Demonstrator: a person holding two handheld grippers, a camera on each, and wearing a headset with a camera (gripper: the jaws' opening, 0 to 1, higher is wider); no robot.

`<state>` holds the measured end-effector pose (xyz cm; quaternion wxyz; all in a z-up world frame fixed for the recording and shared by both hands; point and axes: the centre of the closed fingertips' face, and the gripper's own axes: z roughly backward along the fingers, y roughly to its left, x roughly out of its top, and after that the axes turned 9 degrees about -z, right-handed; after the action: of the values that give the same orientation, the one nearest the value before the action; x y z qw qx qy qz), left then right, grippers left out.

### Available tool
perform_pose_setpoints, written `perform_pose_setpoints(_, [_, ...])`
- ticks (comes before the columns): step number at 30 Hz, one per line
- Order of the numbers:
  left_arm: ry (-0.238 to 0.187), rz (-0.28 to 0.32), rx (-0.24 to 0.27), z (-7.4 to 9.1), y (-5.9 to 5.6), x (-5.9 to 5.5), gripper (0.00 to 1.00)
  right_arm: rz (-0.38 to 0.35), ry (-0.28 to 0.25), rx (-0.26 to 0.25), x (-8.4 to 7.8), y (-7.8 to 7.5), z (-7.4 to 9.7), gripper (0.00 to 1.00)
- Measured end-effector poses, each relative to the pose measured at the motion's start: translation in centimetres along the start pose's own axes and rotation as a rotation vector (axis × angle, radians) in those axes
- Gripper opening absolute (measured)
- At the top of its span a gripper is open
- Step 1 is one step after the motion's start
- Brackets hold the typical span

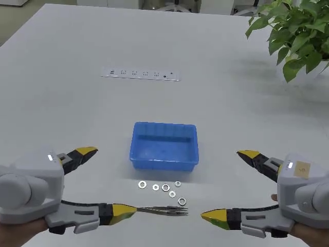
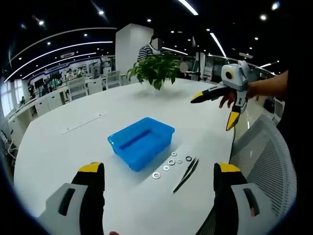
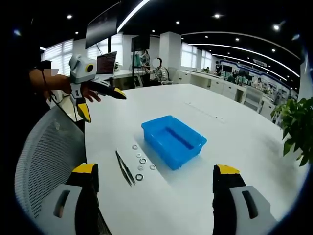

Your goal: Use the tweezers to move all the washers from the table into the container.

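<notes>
A blue container (image 1: 164, 146) stands on the white table (image 1: 61, 103). Just in front of it lie several loose metal washers (image 1: 165, 188), and the tweezers (image 1: 162, 210) lie flat right behind them, nearer me. My left gripper (image 1: 114, 179) hovers open to the left of the washers, one jaw tip close to the tweezers' end. My right gripper (image 1: 221, 184) hovers open to their right. The left gripper view has the container (image 2: 142, 141), washers (image 2: 168, 164), tweezers (image 2: 185, 175) and right gripper (image 2: 211, 114). The right gripper view has the container (image 3: 173, 139), washers (image 3: 141, 164), tweezers (image 3: 124, 168) and left gripper (image 3: 105, 108).
A flush power strip (image 1: 140, 74) sits in the table beyond the container. A potted plant (image 1: 298, 31) stands at the far right. A mesh chair back (image 2: 264, 161) is at the near table edge. People sit at desks farther off.
</notes>
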<state>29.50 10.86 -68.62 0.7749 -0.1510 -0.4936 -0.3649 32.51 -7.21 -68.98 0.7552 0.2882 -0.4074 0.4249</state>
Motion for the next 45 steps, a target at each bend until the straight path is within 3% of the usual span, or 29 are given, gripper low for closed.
perform_pose_setpoints(5, [-0.014,0.011,-0.002,-0.06,-0.01,0.35,0.99,-0.008,-0.004,0.000,0.02,-0.04,0.04,0.98])
perform_pose_setpoints(31, [0.005,-0.003,-0.026,-0.41,-0.10,0.13,0.97,-0.016,-0.013,-0.015,0.21,-0.42,0.33,0.98])
perform_pose_setpoints(45, [0.027,-0.046,-0.042,-0.50,-0.04,0.27,0.93,0.005,-0.006,-0.009,0.30,-0.39,0.59,0.94])
